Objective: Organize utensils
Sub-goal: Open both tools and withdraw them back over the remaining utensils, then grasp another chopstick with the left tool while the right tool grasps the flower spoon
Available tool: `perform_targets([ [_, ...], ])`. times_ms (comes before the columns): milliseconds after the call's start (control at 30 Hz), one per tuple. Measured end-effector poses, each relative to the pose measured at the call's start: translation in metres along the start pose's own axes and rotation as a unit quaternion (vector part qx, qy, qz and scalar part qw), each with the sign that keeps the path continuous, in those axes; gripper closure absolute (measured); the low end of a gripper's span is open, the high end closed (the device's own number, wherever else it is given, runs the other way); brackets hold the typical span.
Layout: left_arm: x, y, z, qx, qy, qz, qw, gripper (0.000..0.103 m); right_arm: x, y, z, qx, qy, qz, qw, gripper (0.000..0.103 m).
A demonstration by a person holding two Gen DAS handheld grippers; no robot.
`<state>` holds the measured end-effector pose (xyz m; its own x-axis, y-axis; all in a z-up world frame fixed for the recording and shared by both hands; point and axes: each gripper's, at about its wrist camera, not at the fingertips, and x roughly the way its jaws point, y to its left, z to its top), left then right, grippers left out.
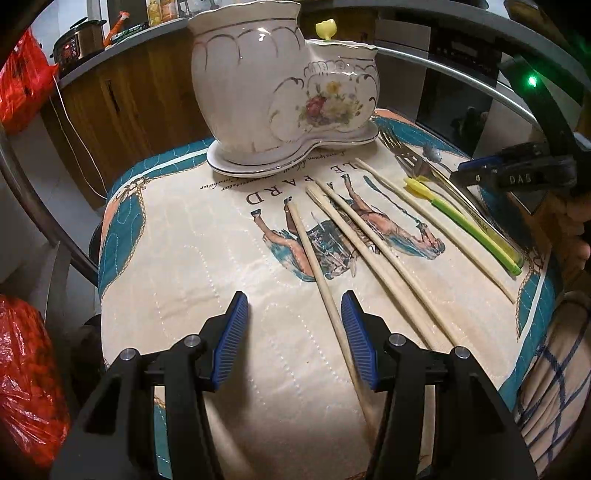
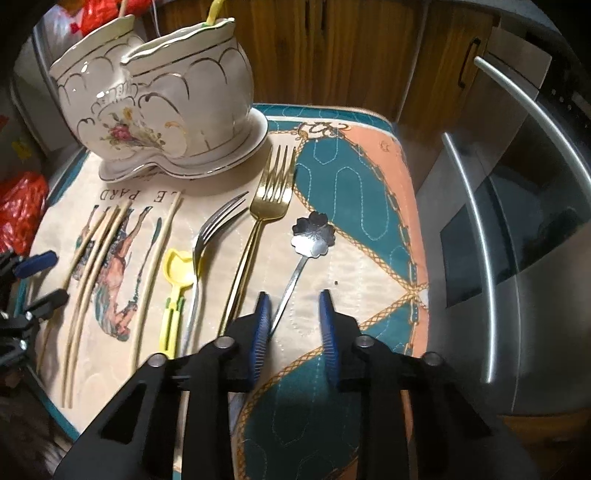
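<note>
A white floral ceramic holder point(image 1: 258, 92) point(image 2: 159, 99) with two compartments stands at the back of the quilted mat point(image 1: 184, 258); a yellow handle point(image 1: 325, 27) sticks out of it. Several wooden chopsticks point(image 1: 369, 236) point(image 2: 96, 258) lie on the mat. My left gripper point(image 1: 294, 299) is open low over the mat, the leftmost chopstick point(image 1: 314, 266) lying just inside its right finger, unpressed. Yellow-green plastic spoons point(image 2: 177, 273), a silver fork point(image 2: 207, 236), a gold fork point(image 2: 273, 192) and a flower-bowl spoon point(image 2: 314, 232) lie further right. My right gripper point(image 2: 294, 295) is open, the flower spoon's handle beside its left finger.
The mat point(image 2: 351, 177) ends close on every side. A steel oven front point(image 2: 498, 240) stands to the right and wooden cabinets behind. Red plastic bags point(image 1: 26, 369) hang at the left. A person's checked sleeve point(image 1: 554, 369) is at the right edge.
</note>
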<state>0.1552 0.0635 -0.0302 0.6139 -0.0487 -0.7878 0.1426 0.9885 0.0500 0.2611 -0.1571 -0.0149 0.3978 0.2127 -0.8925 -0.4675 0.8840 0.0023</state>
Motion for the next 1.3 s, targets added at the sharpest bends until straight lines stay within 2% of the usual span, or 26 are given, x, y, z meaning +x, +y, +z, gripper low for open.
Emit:
perform_targets([
  [333, -0.001, 0.001, -0.001, 0.000, 0.000, -0.003, 1.0000, 0.050, 0.000, -0.005, -0.001, 0.015, 0.007, 0.018, 1.000, 0.095],
  [800, 0.002, 0.002, 0.002, -0.007, 0.011, -0.009, 0.9999, 0.053, 0.004, -0.017, -0.009, 0.014, -0.014, 0.053, 0.998, 0.097],
  [933, 0.003, 0.001, 0.006, -0.010, 0.031, -0.005, 0.9995, 0.056, 0.006, -0.023, -0.010, 0.010, -0.015, 0.066, 0.998, 0.097],
  [1033, 0.004, -0.003, 0.014, -0.003, 0.064, -0.001, 0.9980, 0.059, 0.006, -0.025, -0.009, 0.004, -0.009, 0.074, 0.997, 0.097],
  [1233, 0.011, -0.008, 0.033, 0.027, 0.137, -0.023, 0.9900, 0.072, 0.006, -0.021, -0.004, -0.011, 0.005, 0.077, 0.997, 0.098],
  [1300, 0.014, -0.009, 0.037, 0.032, 0.148, -0.025, 0.9881, 0.078, 0.006, -0.020, -0.004, -0.010, 0.002, 0.076, 0.997, 0.099],
])
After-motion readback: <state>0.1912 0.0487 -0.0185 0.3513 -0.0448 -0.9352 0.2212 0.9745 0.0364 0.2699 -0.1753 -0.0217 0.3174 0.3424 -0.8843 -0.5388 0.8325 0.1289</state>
